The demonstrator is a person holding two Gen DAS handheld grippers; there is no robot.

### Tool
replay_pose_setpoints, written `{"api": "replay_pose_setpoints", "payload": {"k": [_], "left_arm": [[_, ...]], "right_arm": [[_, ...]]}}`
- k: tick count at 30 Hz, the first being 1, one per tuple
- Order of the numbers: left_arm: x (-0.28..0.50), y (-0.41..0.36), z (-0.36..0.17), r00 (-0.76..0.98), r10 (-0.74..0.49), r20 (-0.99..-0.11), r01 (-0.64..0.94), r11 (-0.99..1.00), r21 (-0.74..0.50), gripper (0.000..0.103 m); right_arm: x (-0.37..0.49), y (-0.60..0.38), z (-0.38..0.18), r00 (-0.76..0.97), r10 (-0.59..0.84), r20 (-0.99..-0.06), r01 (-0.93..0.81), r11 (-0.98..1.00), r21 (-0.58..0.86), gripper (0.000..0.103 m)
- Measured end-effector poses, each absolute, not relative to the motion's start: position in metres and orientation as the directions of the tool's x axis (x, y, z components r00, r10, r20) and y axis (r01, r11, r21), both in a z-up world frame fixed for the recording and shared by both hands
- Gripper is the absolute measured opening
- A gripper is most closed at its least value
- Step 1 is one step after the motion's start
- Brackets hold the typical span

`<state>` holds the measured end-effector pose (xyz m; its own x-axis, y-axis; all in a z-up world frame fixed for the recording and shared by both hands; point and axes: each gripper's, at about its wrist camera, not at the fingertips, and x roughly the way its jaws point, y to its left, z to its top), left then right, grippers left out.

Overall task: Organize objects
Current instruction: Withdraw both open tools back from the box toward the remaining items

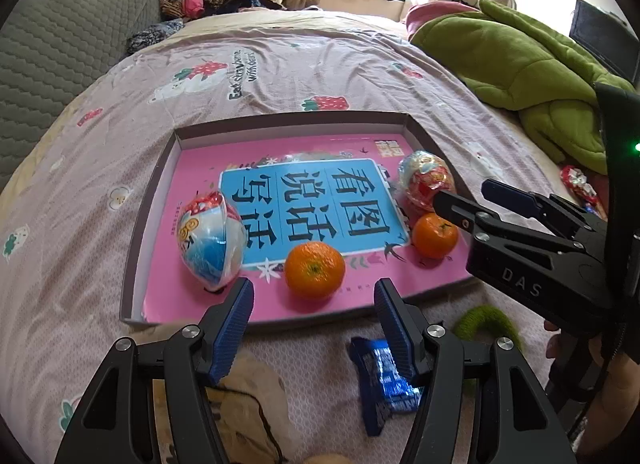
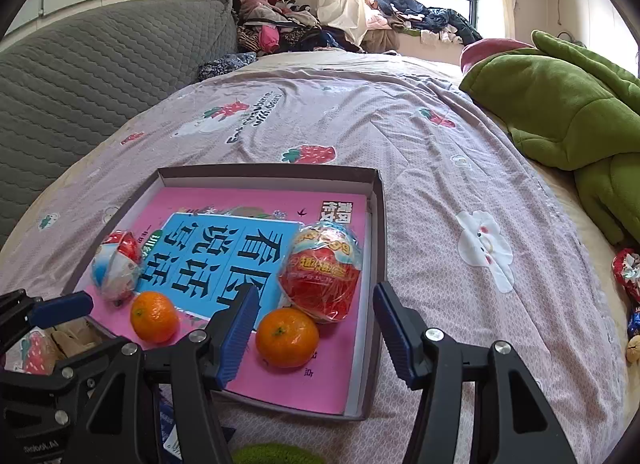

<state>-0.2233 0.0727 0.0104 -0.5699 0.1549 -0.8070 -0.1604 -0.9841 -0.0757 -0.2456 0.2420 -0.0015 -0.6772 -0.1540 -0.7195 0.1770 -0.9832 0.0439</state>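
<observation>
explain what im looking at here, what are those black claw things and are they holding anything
The claws are hand-held grippers, one in each of a person's hands, each with a camera looking along its fingers. One picture comes from the left gripper, the other from the right gripper; each also shows in the other's view. On the bed lies a shallow box holding a pink book, two oranges and two wrapped toy eggs. A blue packet lies on the sheet outside the box. Both grippers are open and hold nothing.
</observation>
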Motion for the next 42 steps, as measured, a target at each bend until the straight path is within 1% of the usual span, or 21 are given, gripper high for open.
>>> {"api": "replay_pose_setpoints", "payload": {"k": [16,24,28,42], "left_arm": [[-0.199,0.064,0.027,-0.602,0.115,-0.79,-0.132,-0.99,-0.043,0.064],[-0.188,0.064,0.037,-0.621,0.104,-0.776,-0.127,-0.991,-0.031,0.064],[-0.182,0.065,0.044,-0.637,0.095,-0.765,-0.123,-0.992,-0.02,0.064],[-0.16,0.059,0.067,-0.674,0.092,-0.733,-0.11,-0.994,-0.024,0.064]], "right_arm": [[-0.217,0.23,0.022,-0.688,-0.208,-0.695,0.222,-0.972,0.072,0.059],[-0.192,0.217,0.048,-0.733,-0.228,-0.641,0.254,-0.966,0.053,0.059],[-0.181,0.221,0.058,-0.741,-0.256,-0.621,0.256,-0.962,0.092,0.059],[-0.151,0.237,0.084,-0.777,-0.269,-0.569,0.251,-0.962,0.111,0.059]]}}
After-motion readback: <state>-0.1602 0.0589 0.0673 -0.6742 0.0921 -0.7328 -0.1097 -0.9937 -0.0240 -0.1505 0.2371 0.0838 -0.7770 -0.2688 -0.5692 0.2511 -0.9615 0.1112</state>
